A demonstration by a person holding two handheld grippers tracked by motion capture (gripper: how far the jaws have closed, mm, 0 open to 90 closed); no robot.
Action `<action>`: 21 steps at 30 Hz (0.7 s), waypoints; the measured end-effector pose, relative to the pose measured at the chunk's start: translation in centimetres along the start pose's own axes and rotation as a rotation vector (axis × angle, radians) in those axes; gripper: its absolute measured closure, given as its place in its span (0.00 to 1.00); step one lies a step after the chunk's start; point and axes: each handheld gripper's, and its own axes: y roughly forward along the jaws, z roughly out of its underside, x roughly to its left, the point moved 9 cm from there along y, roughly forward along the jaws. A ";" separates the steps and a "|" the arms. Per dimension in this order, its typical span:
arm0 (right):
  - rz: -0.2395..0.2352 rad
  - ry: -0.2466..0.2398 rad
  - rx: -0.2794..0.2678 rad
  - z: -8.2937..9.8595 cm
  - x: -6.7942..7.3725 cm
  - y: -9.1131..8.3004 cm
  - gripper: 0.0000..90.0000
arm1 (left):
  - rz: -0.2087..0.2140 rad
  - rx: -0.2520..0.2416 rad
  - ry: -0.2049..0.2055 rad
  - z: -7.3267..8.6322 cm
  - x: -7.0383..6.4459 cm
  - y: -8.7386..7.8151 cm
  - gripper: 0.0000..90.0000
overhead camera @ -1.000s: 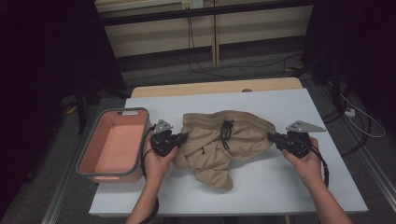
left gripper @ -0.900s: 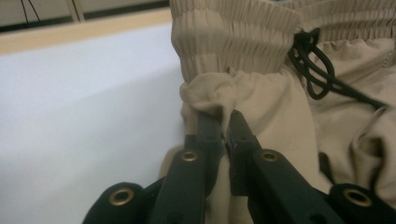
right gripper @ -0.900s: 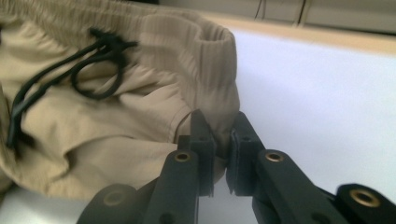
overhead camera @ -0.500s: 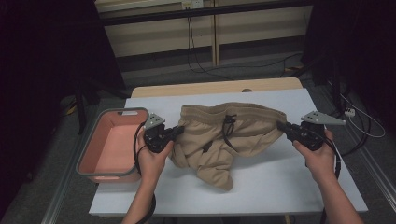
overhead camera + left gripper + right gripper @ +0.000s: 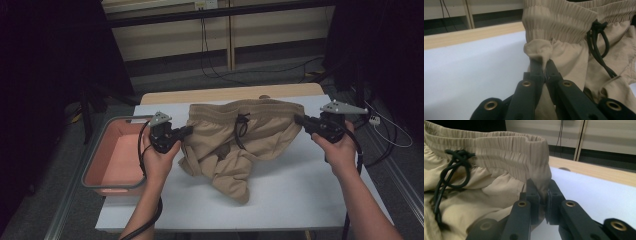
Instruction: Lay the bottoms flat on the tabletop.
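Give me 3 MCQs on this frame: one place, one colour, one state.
1. Where is the bin relative to the shorts?
A. on the person's left
B. on the person's right
C. under them

2. What colour is the drawstring?
A. white
B. black
C. red

3. What is the left hand-held gripper doing?
A. open above the table
B. shut on the shorts
C. shut on the bin's rim

Answers:
1. A, the high view shows the bin at the table's left edge, beside the left hand.
2. B, the cord at the waistband is black against the tan fabric.
3. B, the left gripper view shows its jaws pinching a fold of fabric below the waistband.
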 end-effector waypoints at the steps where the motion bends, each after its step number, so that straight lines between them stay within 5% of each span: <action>1: 0.004 -0.002 0.000 -0.4 -0.3 0.4 0.93 | -0.004 0.002 0.000 -0.5 0.3 0.3 0.98; 4: 0.026 -0.008 0.022 -1.9 -1.5 2.1 0.93 | -0.014 0.005 -0.019 -2.0 2.0 1.4 0.98; 9: 0.065 -0.016 0.094 -4.8 -2.9 7.1 0.94 | -0.084 0.028 0.015 -4.7 5.3 3.9 0.98; 11: 0.138 -0.042 0.087 -7.0 -3.6 9.2 0.94 | -0.117 -0.025 -0.007 -7.1 6.8 4.6 0.98; 13: 0.197 -0.035 0.017 -9.9 -4.2 10.9 0.85 | -0.144 -0.086 -0.026 -9.2 7.8 5.0 0.96; 14: 0.233 -0.031 -0.016 -11.0 -4.3 11.5 0.71 | -0.151 -0.083 -0.044 -9.6 8.0 5.5 0.85; 15: 0.250 -0.019 -0.035 -11.8 -4.2 12.1 0.47 | -0.143 -0.054 -0.068 -9.4 8.0 6.2 0.61; 17: 0.214 -0.051 -0.008 -11.6 -3.0 13.1 0.38 | -0.143 -0.002 -0.053 -8.2 7.5 6.9 0.30; 19: 0.148 -0.071 0.059 -10.2 -1.5 13.5 0.23 | -0.118 0.031 -0.032 -6.7 6.6 7.3 0.27; 21: 0.124 -0.122 0.096 -8.4 -0.3 13.2 0.21 | -0.092 0.070 -0.014 -4.9 5.4 7.4 0.22</action>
